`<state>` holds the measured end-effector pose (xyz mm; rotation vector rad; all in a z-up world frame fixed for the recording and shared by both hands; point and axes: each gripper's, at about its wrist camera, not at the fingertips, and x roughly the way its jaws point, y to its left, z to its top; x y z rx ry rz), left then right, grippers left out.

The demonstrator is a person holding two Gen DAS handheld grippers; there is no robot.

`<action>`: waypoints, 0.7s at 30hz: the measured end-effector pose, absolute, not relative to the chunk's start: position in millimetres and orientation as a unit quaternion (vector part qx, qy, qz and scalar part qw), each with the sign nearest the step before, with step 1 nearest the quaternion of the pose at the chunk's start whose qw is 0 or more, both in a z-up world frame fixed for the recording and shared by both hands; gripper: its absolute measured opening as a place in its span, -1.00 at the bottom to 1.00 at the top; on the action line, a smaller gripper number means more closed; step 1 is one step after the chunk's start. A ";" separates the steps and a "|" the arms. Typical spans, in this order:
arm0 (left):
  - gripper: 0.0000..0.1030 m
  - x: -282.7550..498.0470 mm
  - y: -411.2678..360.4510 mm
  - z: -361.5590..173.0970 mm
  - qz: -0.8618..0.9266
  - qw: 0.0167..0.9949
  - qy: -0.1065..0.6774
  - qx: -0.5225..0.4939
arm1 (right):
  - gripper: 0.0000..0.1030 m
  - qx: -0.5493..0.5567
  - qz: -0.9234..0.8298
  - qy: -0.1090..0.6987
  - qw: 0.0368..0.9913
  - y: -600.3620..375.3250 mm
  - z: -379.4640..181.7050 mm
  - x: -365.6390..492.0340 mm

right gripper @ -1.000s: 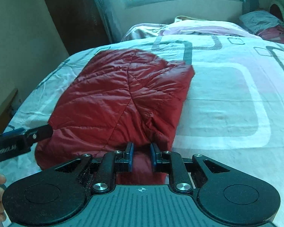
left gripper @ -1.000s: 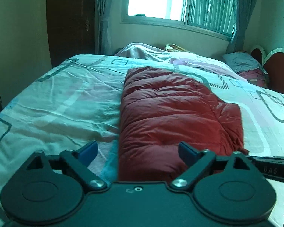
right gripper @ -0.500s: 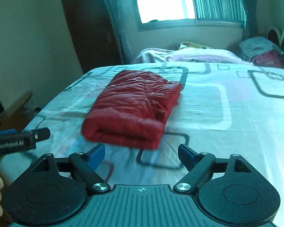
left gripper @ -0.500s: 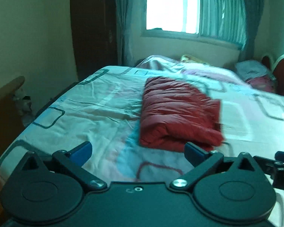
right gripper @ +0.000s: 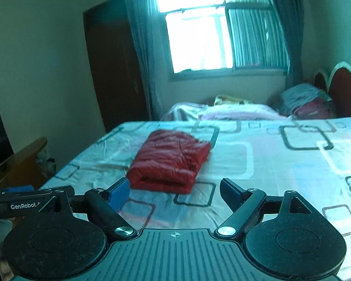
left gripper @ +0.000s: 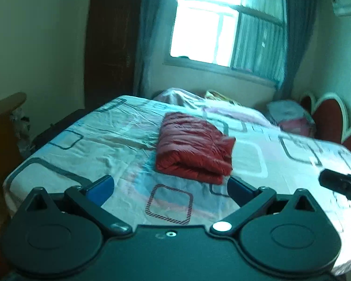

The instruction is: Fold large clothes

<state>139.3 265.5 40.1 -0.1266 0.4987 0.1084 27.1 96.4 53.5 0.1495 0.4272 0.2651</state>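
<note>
A red quilted jacket [left gripper: 194, 148] lies folded into a compact bundle on the patterned bed sheet [left gripper: 93, 145]; it also shows in the right wrist view [right gripper: 170, 161]. My left gripper [left gripper: 169, 187] is open and empty, held back from the jacket above the near end of the bed. My right gripper [right gripper: 174, 190] is open and empty, also held back from the jacket. The left gripper's side [right gripper: 28, 201] shows at the left of the right wrist view, and the right gripper's tip [left gripper: 341, 182] at the right of the left wrist view.
Pillows and bedding [right gripper: 304, 101] are heaped by the red headboard [right gripper: 344, 91] at the right. A folded pink blanket [left gripper: 222, 103] lies at the far edge under the window [left gripper: 222, 30]. A wooden chair [right gripper: 23, 161] stands left of the bed, a dark wardrobe [left gripper: 112, 46] behind.
My right gripper has let go of the jacket and opened. Both grippers have pulled back and up, away from the folded jacket, which stays on the bed.
</note>
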 end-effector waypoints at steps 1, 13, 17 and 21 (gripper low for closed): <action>0.99 136.3 264.9 43.5 0.063 0.966 0.243 -0.055 | 0.62 0.068 0.127 0.206 0.968 96.7 56.8 21.2; 1.00 121.9 258.9 61.9 0.093 0.968 0.234 0.000 | 0.97 0.061 0.117 0.176 0.975 99.5 65.4 1.1; 1.00 122.0 263.1 59.1 0.096 0.965 0.243 -0.012 | 0.97 0.064 0.115 0.182 0.974 98.1 62.1 4.1; 1.00 119.5 265.5 59.0 0.103 0.964 0.244 -0.014 | 0.97 0.066 0.114 0.185 0.974 98.1 61.3 8.0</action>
